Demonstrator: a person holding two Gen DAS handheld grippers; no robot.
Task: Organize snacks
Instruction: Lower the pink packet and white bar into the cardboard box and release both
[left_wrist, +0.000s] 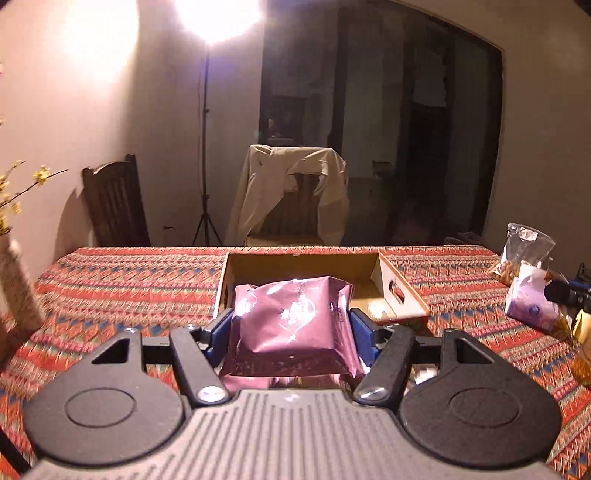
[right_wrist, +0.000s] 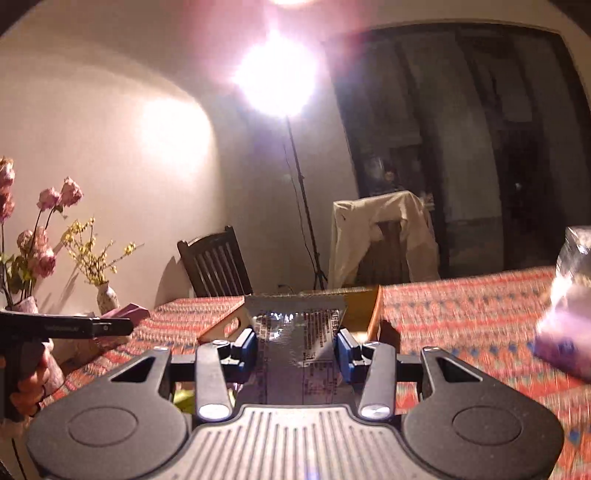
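Two snack packs held, one per gripper. Pink foil pack (left_wrist: 291, 325) clamped between blue pads of left gripper (left_wrist: 291, 332), jaws partly closed on its sides, lifted above patterned tablecloth (left_wrist: 129, 280), open cardboard box (left_wrist: 306, 269) just beyond. Silver printed pack (right_wrist: 297, 332) pinched in right gripper (right_wrist: 297, 347), jaws narrower, box behind it. Clear bag of snacks (left_wrist: 524, 254) and white-purple pack (left_wrist: 532, 302) near table's right edge. Flower vase (right_wrist: 107, 297) far left.
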